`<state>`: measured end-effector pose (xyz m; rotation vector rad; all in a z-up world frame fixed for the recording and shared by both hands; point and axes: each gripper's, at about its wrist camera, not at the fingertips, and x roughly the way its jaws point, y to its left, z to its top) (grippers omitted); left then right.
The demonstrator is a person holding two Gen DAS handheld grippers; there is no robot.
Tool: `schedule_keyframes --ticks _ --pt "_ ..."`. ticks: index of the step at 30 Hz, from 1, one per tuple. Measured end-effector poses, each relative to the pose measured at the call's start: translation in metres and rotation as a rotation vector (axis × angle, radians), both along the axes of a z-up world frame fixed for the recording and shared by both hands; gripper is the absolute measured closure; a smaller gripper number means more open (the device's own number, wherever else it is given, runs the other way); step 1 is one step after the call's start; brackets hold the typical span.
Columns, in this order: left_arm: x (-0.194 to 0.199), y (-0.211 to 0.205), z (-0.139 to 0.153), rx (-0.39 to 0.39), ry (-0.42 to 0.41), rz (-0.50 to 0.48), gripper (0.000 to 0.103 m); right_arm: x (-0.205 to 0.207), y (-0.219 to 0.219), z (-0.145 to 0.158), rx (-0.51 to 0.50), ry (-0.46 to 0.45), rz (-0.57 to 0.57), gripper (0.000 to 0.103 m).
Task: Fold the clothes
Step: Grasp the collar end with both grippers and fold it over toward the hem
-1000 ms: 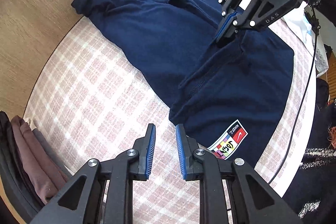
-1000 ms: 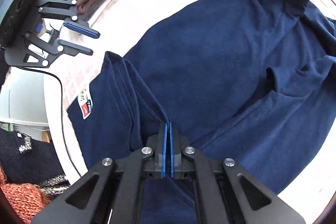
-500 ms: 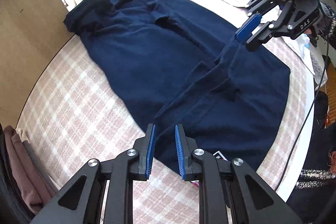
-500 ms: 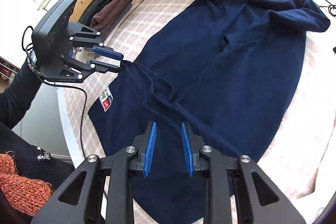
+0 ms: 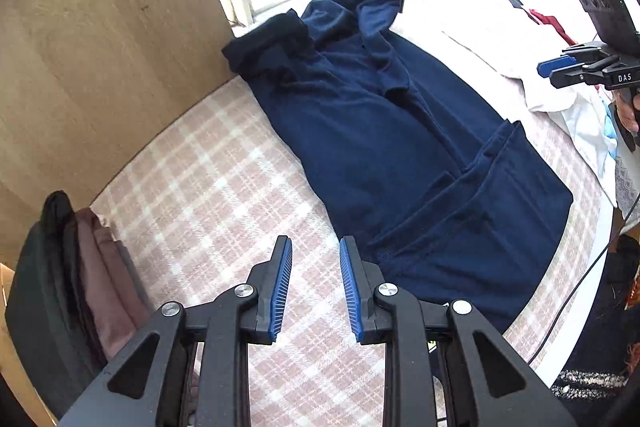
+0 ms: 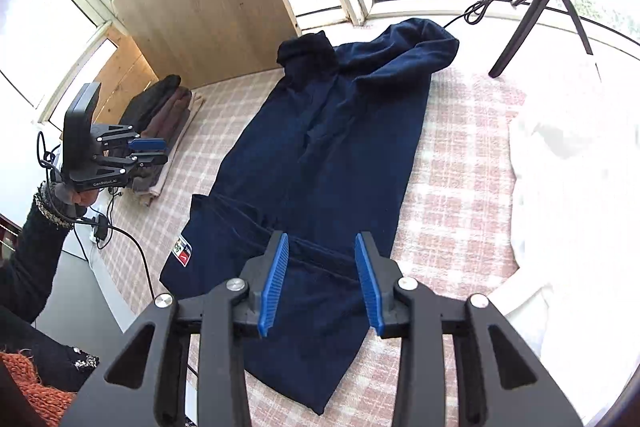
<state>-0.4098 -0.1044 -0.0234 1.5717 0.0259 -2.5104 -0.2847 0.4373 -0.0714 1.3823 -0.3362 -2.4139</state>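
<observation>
- We see the bed cover (image 6: 460,163), pink and white checked, spread under both grippers and carrying everything.
- The navy garment (image 6: 320,155) lies long on it, ahead of both grippers. Its near end is folded back over itself, and the label (image 6: 182,254) shows at the edge below and left of the right gripper. The far end is bunched near the window.
- A white cloth (image 6: 572,211) lies to the right of the right gripper. A pile of folded clothes (image 5: 96,267) lies to the left of the left gripper.
- The right gripper (image 6: 322,281) hangs above the folded end. Its jaws are opening and nothing is between them.
- The left gripper (image 5: 315,285) hangs above the bare cover, just left of the garment's near edge. Its jaws stand apart, with nothing held.
- We judge that the first fold is laid and both grippers are free between folds. The next move probably calls for taking the bunched far end, or one long edge, with both grippers and bringing it over evenly.
- One second ago the right gripper was clenched low on the cloth at the fold. Now it has let go and stands higher and farther back. The left gripper has also risen, so more of the room shows.
</observation>
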Motion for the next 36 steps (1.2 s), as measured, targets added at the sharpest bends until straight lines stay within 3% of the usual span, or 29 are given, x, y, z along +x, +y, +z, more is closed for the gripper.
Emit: schedule_keyframes --ticks 3,6,8,10,13,15,18,20,23,26,29,33,34,36 --pt "-0.041 -0.048 -0.034 0.001 0.034 0.030 0.076 -0.009 0.013 0.029 0.063 0.062 -0.039 0.068" --pt "-0.078 -0.057 -0.066 -0.019 0.056 0.044 0.071 -0.028 0.025 0.038 0.138 0.097 -0.069 0.068" --pt "-0.098 -0.067 -0.084 0.024 0.072 0.045 0.071 -0.051 0.034 0.015 0.114 0.071 -0.091 0.068" --pt "-0.110 -0.077 -0.076 0.019 0.059 0.049 0.066 -0.075 0.044 -0.009 0.090 0.045 -0.112 0.068" --pt "-0.147 -0.108 -0.099 0.054 0.016 0.000 0.066 -0.114 0.056 -0.050 0.057 -0.001 -0.146 0.068" --pt "-0.177 -0.129 -0.116 0.089 -0.001 0.023 0.066 -0.141 0.063 -0.073 0.009 -0.011 -0.159 0.068" --pt "-0.212 -0.160 -0.139 0.121 -0.026 0.050 0.066 -0.181 0.066 -0.098 -0.027 -0.026 -0.145 0.068" --pt "-0.227 -0.173 -0.152 0.132 -0.044 0.068 0.066 -0.203 0.063 -0.108 0.014 -0.027 -0.137 0.068" --pt "-0.241 -0.182 -0.161 0.142 -0.045 0.083 0.066 -0.226 0.051 -0.099 0.039 0.033 -0.104 0.068" --pt "-0.245 -0.184 -0.155 0.155 -0.015 0.074 0.066 -0.250 0.025 -0.078 0.001 0.097 -0.020 0.068" --pt "-0.244 -0.182 -0.148 0.116 0.006 0.063 0.065 -0.270 0.005 -0.058 -0.003 0.156 0.037 0.063" --pt "-0.235 -0.187 -0.148 0.127 0.007 0.056 0.064 -0.261 0.019 -0.044 -0.038 0.187 0.014 0.055" --pt "-0.232 -0.188 -0.150 0.126 0.002 0.057 0.062 -0.255 0.025 -0.047 -0.013 0.186 -0.005 0.049" --pt "-0.227 -0.192 -0.153 0.120 -0.009 0.059 0.060 -0.249 0.038 -0.064 0.013 0.136 -0.040 0.047"
